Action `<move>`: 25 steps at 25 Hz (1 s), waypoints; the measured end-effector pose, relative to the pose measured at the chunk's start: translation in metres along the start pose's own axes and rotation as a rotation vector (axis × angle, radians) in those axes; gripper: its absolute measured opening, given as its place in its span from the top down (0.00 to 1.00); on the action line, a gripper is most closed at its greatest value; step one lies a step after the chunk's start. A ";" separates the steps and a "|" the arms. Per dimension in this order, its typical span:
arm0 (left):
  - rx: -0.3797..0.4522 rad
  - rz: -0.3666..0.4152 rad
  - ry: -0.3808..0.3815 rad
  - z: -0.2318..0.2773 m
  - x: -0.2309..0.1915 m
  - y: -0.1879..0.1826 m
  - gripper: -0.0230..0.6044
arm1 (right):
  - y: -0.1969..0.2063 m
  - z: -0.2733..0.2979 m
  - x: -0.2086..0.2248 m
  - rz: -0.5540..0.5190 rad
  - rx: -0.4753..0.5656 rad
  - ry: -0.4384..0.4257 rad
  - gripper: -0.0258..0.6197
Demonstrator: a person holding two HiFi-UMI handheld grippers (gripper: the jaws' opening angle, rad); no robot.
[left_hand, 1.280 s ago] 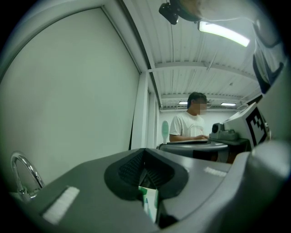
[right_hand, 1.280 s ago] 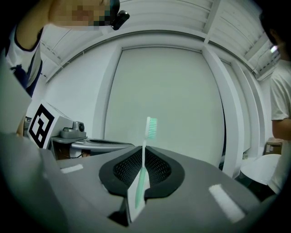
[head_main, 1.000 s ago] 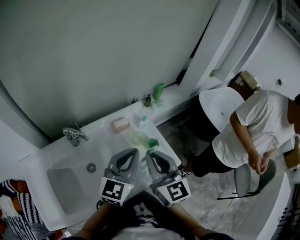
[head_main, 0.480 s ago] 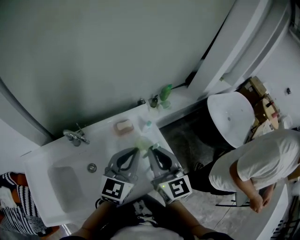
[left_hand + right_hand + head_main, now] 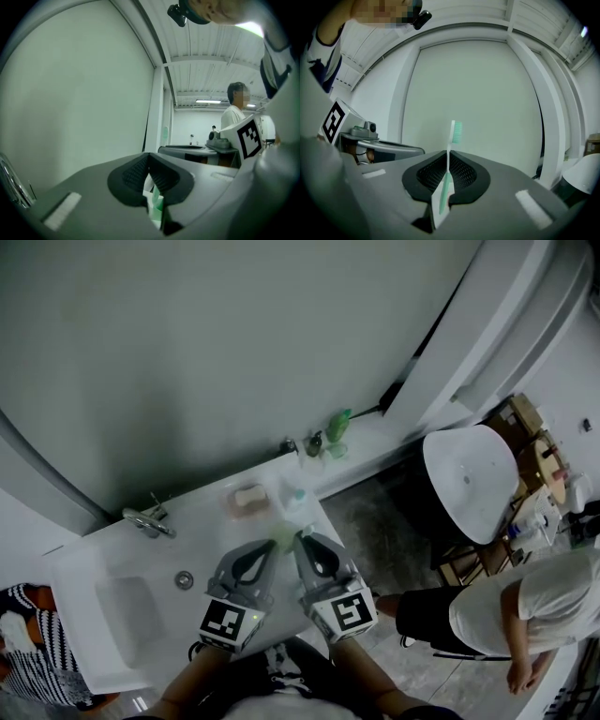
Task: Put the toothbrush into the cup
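My right gripper [image 5: 447,174] is shut on a white and green toothbrush [image 5: 451,140], which stands upright between the pads with its green bristle head on top. In the head view this gripper [image 5: 301,540] hovers over the counter's right end, close beside my left gripper [image 5: 274,546]. The left gripper [image 5: 150,174] has its pads together, and a thin pale green cup wall [image 5: 155,205] runs down from between them. The cup [image 5: 284,538] appears as a faint pale shape between the two gripper tips. Both grippers point level toward the wall.
A white washbasin counter [image 5: 202,521] carries a faucet [image 5: 148,520], a drain [image 5: 185,579], a soap dish [image 5: 248,500] and a small bottle [image 5: 298,495]. Green bottles [image 5: 336,430] stand on the ledge behind. A white toilet [image 5: 469,479] and a person [image 5: 525,615] are on the right.
Both grippers drew back from the wall toward me, the cup and toothbrush coming with them. The person on the right moved away to the lower right corner.
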State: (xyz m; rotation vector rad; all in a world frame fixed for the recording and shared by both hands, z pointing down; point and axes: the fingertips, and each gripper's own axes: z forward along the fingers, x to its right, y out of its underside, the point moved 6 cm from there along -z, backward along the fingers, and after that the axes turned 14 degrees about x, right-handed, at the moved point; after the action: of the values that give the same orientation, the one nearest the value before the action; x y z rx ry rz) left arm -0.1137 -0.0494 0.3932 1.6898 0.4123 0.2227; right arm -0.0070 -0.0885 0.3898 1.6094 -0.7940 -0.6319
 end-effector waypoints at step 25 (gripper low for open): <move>-0.089 -0.019 -0.070 0.009 -0.026 0.030 0.96 | 0.070 0.027 0.036 0.060 -0.135 0.005 0.93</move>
State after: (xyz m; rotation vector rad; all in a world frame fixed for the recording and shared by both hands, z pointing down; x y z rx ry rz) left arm -0.1297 -0.0715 0.4234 1.6007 0.3615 0.1648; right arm -0.0167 -0.1400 0.4548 1.4587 -0.7771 -0.6254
